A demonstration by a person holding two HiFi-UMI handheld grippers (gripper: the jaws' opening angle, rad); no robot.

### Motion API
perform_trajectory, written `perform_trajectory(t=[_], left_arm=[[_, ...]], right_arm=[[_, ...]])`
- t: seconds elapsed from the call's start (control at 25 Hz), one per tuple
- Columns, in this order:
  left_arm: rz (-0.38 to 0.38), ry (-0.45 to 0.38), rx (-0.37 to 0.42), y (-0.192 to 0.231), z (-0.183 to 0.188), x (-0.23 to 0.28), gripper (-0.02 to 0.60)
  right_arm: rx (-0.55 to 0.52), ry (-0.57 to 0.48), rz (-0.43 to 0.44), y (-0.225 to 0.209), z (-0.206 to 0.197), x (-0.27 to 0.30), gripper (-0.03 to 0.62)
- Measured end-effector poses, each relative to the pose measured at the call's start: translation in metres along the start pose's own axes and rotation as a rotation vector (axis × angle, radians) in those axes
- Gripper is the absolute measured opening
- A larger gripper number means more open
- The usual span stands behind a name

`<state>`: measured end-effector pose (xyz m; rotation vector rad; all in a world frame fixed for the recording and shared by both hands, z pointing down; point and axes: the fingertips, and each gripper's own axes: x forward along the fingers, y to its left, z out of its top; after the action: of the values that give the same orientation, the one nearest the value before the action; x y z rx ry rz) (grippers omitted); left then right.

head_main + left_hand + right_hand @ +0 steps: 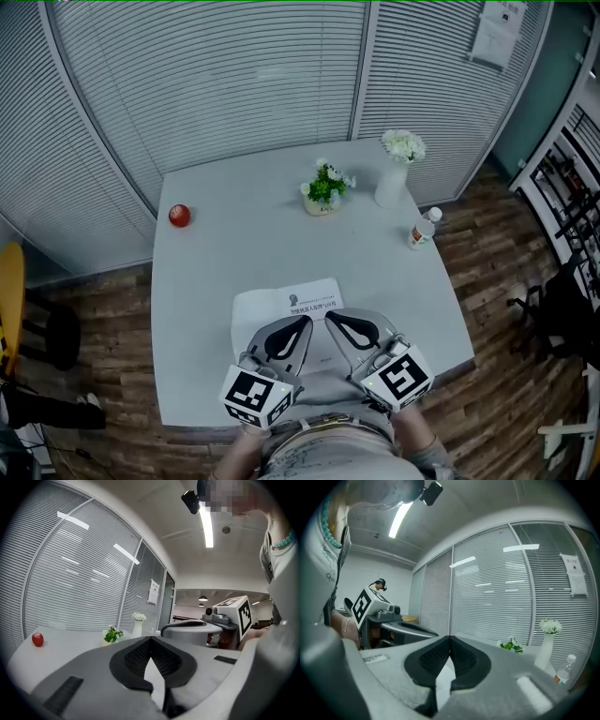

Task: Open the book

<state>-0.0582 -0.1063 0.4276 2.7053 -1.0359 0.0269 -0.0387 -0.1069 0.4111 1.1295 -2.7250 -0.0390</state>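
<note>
Left tool (306,321) and right tool (329,317), closed, hover level over book (270,305)

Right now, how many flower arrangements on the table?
2: small flower pot near the far edge's middle, tall white vase just right of it. None looks hidden.

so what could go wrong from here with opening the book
1. Both the left hand-held gripper and the right hand-held gripper have their jaws together, so they may only push the closed book rather than catch its cover.
2. Their tips sit close together over the book and could bump.
3. The book lies loose on the table, so a push may slide it.
</note>
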Motion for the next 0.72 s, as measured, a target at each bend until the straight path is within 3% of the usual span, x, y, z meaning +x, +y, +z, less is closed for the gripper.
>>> perform_trajectory(t=[0.56, 0.72], left_arm=[[0.002, 0.016, -0.031, -0.001, -0.012, 0.002, -0.002], [0.014, 0.033, -0.009, -0.001, -0.018, 0.002, -0.002]], right_arm=[[0.032, 0.043, 0.026, 0.005, -0.017, 0.001, 0.002], [0.044, 0.057, 0.024, 0.005, -0.023, 0.001, 0.002]])
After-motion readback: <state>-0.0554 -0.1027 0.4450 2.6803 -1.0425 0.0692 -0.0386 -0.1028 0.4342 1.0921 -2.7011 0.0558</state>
